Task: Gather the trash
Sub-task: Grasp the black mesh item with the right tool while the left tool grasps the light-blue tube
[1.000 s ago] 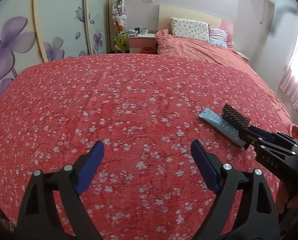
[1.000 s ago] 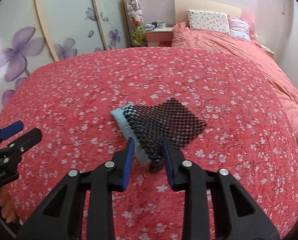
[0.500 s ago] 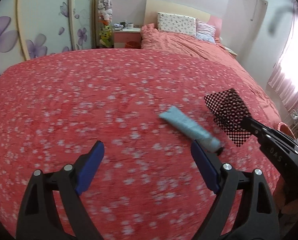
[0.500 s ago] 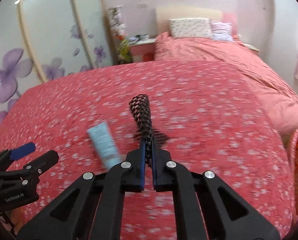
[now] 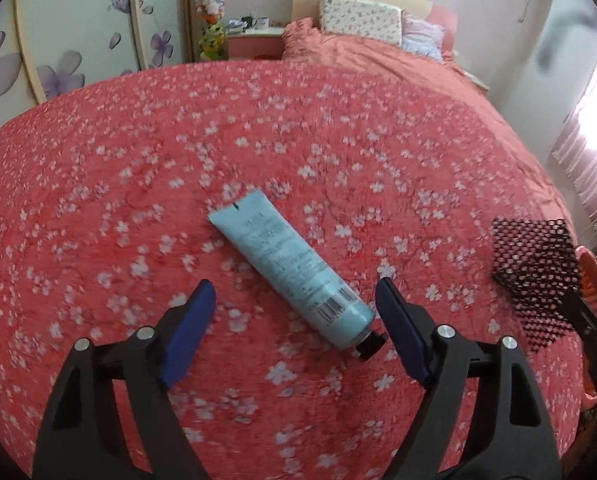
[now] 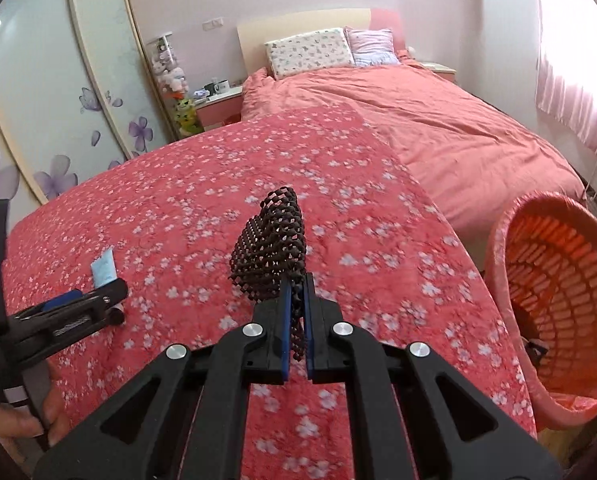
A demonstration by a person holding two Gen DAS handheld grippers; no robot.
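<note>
A light blue squeeze tube with a black cap lies on the red flowered bedspread. My left gripper is open just above it, with the tube's cap end between its blue pads. My right gripper is shut on a piece of black mesh and holds it above the bedspread. The mesh also shows at the right of the left wrist view. In the right wrist view the tube peeks out behind the left gripper. An orange-red slatted basket stands off the bed's right edge.
A second bed with a salmon duvet and pillows lies beyond. A wardrobe with purple flower panels and a bedside table stand at the left. Pink curtains hang at the right.
My right gripper lifted the mesh off the tube and carried it right, toward the basket. My left gripper moved in over the tube, which now sits between its open pads.
</note>
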